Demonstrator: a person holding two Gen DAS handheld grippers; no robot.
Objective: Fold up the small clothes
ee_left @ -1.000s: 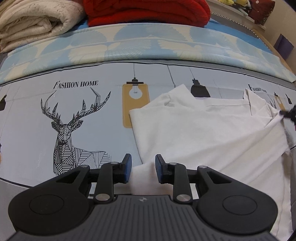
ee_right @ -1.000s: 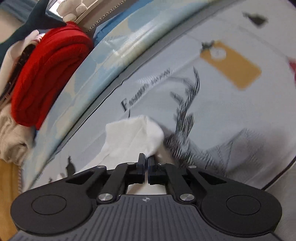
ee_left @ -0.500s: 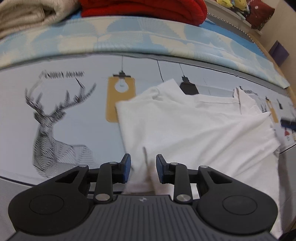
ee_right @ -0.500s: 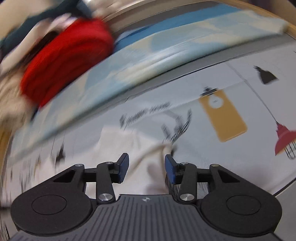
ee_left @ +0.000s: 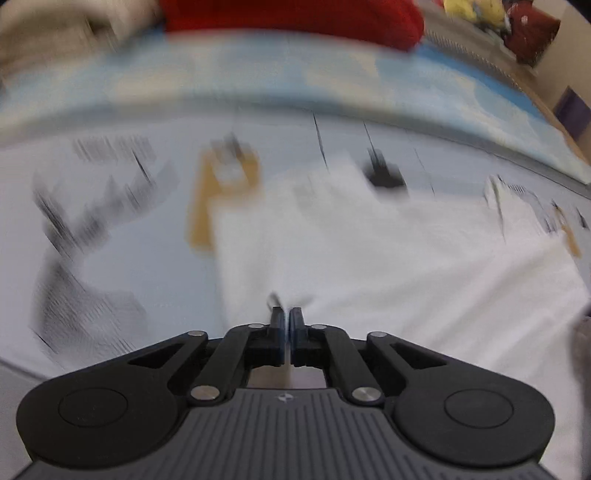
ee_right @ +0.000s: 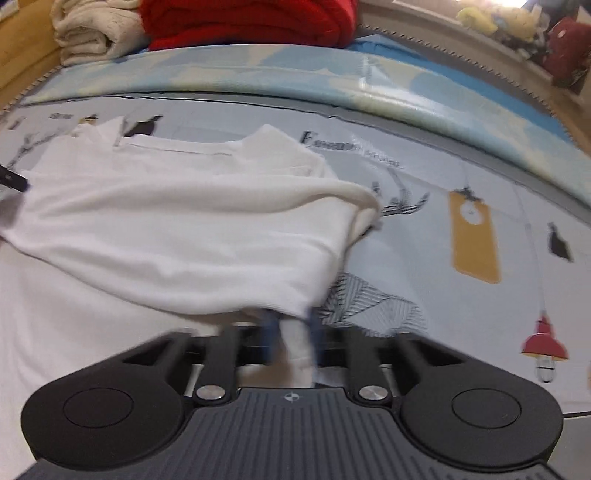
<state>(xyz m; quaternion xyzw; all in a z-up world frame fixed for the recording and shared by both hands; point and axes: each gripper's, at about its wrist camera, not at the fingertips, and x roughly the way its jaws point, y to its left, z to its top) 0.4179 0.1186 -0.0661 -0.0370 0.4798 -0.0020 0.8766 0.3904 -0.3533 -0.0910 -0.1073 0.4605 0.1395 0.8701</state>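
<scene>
A white cotton garment (ee_right: 177, 229) lies spread on the grey printed bed sheet (ee_right: 480, 177). The left gripper (ee_left: 287, 319) has just closed, pinching its near edge. The right gripper (ee_right: 291, 332), jaws just narrowing, clamps a fold of it.

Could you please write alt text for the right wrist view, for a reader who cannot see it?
The right gripper pinches the near edge of a white garment spread on a printed bedsheet; its jaws have just been closing on the cloth. Folded red and cream blankets lie at the far edge.
</scene>
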